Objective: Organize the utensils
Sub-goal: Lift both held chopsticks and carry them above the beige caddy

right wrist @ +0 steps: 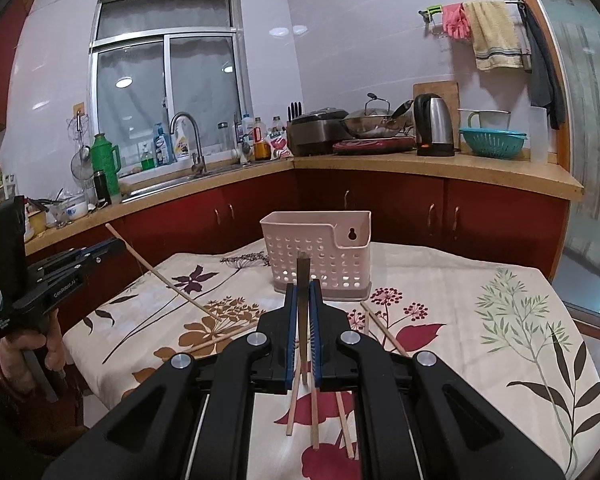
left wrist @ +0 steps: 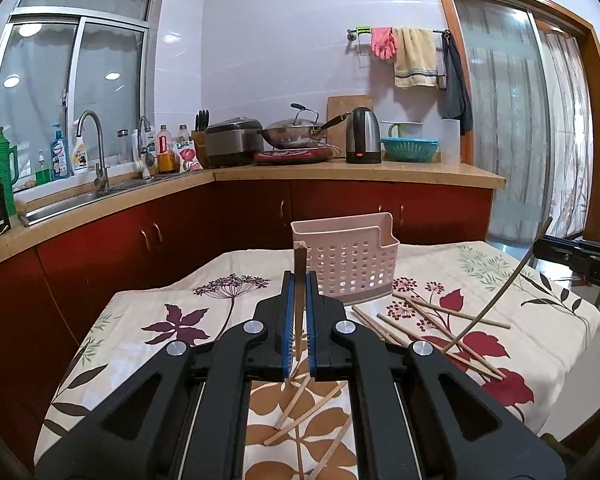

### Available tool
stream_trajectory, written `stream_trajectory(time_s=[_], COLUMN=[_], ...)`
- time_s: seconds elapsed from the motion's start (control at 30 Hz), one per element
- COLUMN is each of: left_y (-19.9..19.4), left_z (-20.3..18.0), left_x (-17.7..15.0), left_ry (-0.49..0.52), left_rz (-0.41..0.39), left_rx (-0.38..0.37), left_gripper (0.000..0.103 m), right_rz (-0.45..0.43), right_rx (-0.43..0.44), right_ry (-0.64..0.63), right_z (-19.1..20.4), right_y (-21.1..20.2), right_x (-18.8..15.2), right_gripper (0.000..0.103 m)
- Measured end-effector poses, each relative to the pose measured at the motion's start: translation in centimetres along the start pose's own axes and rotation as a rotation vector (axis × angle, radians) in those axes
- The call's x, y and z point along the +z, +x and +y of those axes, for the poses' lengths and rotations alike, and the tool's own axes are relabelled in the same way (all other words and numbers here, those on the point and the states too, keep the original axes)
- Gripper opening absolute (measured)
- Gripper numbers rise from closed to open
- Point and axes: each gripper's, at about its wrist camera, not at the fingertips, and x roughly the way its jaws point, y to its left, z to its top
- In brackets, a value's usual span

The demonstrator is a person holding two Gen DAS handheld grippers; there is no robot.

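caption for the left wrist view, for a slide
Left gripper clamps one chopstick upright before the pink perforated basket, with loose chopsticks scattered across the floral tablecloth.

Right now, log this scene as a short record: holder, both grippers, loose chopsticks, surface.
holder: pink perforated utensil holder, upright on the table, nothing visible inside
left gripper: shut on a chopstick
right gripper: shut on another chopstick
loose chopsticks: scattered flat in front of the holder
surface: floral tablecloth
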Motion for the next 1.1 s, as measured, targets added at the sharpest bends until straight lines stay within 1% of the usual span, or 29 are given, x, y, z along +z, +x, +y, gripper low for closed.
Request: stream_trajectory(time_s=[0.27, 0.5, 0.63, 0.87, 1.1], left_y=[0.8, 2.1, 2.7, 3.8, 5.2], left_z=[0.2, 0.6, 1.3, 2.0, 2.1], left_x=[1.1, 2.3, 3.1, 5.6, 9.3], left_ry=[0.001, -0.010, -0.017, -0.027, -0.027], left_rz=[-0.005, 0.041, 0.044, -0.003, -0.075], left_rx=[-0.006, -0.037, -0.040, -0.049, -0.071], left_gripper=[0.006, 0.006, 0.006, 0.006, 0.006], right_rz=[-0.021, -0.047, -0.067, -0.121, -0.179], right_rx=[-0.002, -0.002, -0.006, -0.011, -0.019], right_ry=[0.012, 0.010, 0.006, 0.005, -0.003], right_z=[-0.5, -1.0, -1.1, -1.7, -2.7], right_y=[0.6, 1.3, 1.9, 3.2, 4.6], right_x=[0.8, 2.0, 3.0, 5.6, 9.0], right_gripper=[0.007, 0.007, 0.007, 0.007, 0.007])
